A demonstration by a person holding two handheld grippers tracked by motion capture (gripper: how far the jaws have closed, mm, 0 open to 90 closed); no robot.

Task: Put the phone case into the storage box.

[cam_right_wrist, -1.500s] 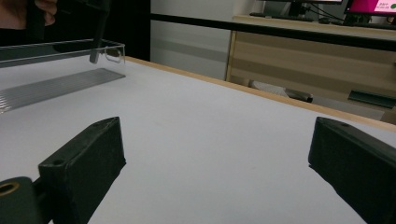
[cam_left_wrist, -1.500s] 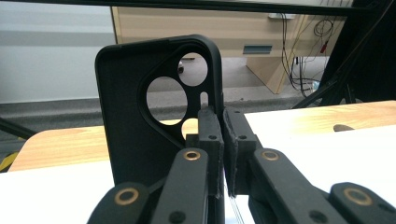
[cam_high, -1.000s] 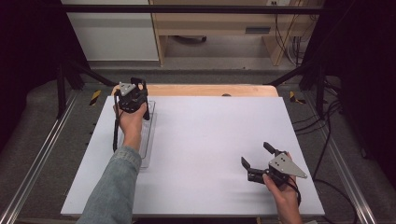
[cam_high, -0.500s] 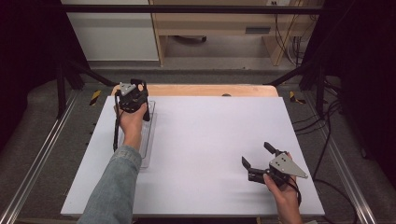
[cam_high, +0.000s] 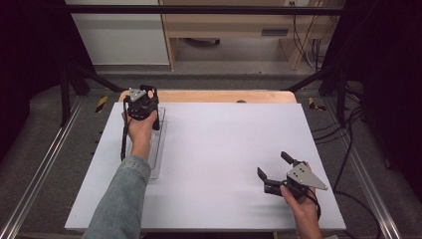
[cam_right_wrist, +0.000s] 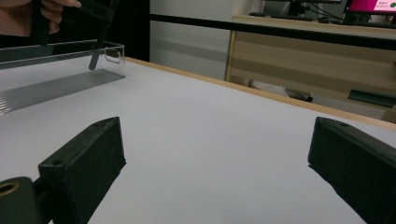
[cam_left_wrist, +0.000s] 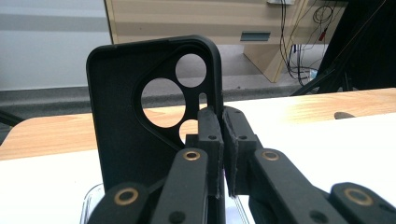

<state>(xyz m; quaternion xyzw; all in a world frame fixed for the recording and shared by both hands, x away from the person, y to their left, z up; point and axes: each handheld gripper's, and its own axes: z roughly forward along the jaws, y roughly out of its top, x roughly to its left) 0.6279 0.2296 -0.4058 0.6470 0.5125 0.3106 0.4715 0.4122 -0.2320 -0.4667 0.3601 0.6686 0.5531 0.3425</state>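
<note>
Above the clear tray (cam_high: pixel 155 149), the left tongs (cam_left_wrist: pixel 222 140) pinched the edge of a black phone case (cam_left_wrist: pixel 126 140), held upright over the tray's far end. Well apart from the tray, the right tongs (cam_high: pixel 274 168) gaped wide over the white surface (cam_high: pixel 224 144).

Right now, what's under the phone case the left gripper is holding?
A clear tray lies on the table under the phone case. The left gripper and hand cover much of the tray, so I can't tell what's inside.
</note>
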